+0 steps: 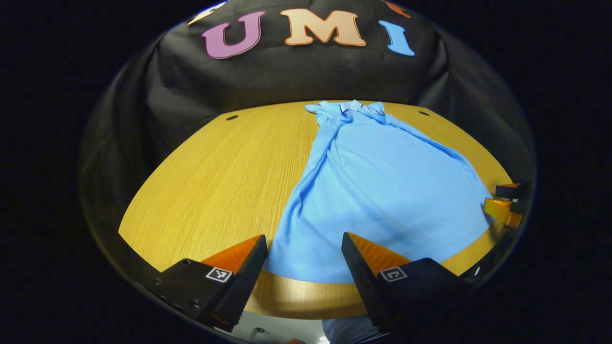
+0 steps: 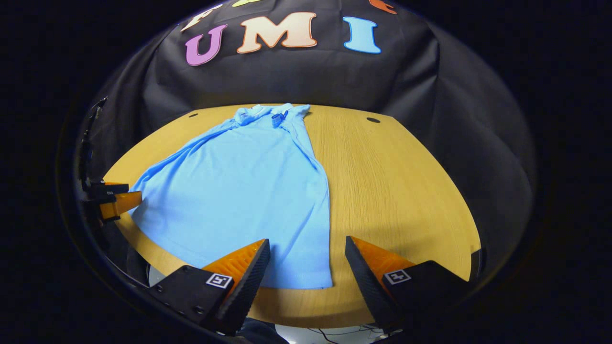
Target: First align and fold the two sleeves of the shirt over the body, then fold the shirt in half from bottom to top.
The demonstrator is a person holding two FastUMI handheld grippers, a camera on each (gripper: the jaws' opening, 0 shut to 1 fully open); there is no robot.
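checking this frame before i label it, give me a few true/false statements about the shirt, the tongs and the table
1. The light blue short-sleeved shirt lies flat on the round wooden table. True.
2. The shirt's collar points toward the person. False: the collar lies at the far edge, by the black cloth wall; the bottom hem is nearest.
3. The left tongs are open, one at each side of the hem's left corner. True.
4. The right tongs are clamped on a sleeve. False: they are open at the hem's right corner.
5. The shirt is already folded in half bottom to top. False: hem and collar lie at opposite ends.
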